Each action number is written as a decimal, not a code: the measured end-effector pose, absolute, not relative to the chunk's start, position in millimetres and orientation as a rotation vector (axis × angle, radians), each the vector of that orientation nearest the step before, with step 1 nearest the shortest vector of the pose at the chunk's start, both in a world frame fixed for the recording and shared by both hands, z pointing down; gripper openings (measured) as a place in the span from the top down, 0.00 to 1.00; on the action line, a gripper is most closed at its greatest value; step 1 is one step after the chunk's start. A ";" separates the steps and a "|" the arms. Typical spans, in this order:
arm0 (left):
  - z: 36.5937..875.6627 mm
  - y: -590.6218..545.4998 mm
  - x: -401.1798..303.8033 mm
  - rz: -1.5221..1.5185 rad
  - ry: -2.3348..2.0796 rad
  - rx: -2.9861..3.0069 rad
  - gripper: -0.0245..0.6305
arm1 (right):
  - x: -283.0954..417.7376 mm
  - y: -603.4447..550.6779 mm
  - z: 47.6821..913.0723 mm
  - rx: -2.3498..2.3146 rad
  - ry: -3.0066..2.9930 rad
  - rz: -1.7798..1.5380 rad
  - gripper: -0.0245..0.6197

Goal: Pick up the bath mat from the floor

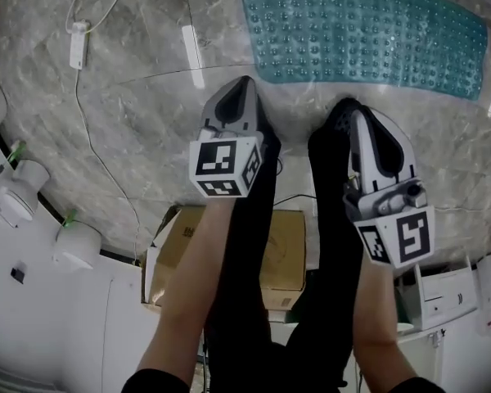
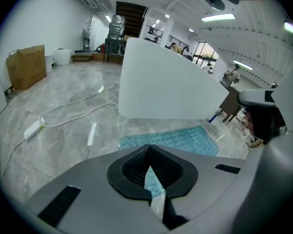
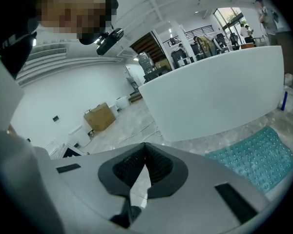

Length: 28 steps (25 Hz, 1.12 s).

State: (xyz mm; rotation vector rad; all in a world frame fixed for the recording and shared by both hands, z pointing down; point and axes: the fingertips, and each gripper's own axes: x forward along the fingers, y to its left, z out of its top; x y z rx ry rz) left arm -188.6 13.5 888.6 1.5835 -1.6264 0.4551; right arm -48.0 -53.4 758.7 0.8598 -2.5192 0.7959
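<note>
The teal, bubble-textured bath mat [image 1: 364, 35] lies flat on the grey marble floor at the top of the head view. My left gripper [image 1: 244, 84] hangs above the floor, short of the mat's near left corner, its jaws shut on nothing. My right gripper [image 1: 349, 106] is level with it, just short of the mat's near edge, and is shut and empty too. In the left gripper view the mat [image 2: 180, 139] shows past the closed left gripper [image 2: 150, 148]. The right gripper view has the mat [image 3: 256, 160] at lower right, beside the closed right gripper [image 3: 145, 146].
A white power strip with its cable [image 1: 78, 46] lies on the floor at the left. A large white curved tub [image 2: 171, 87] stands just behind the mat. A cardboard box [image 1: 274, 256] sits below my arms, and white fixtures [image 1: 16, 195] line the left edge.
</note>
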 end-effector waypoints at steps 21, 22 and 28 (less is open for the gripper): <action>1173.6 -7.8 -194.3 0.545 -1.532 1.405 0.74 | -63.6 -47.7 930.1 0.747 -2.444 0.824 0.94; 1181.5 -8.1 -193.4 0.552 -1.525 1.402 0.71 | -63.7 -48.0 935.0 0.746 -2.436 0.825 0.94; 1218.5 -19.3 -196.2 0.598 -1.525 1.370 0.52 | -69.1 -45.2 946.5 0.723 -2.420 0.850 0.94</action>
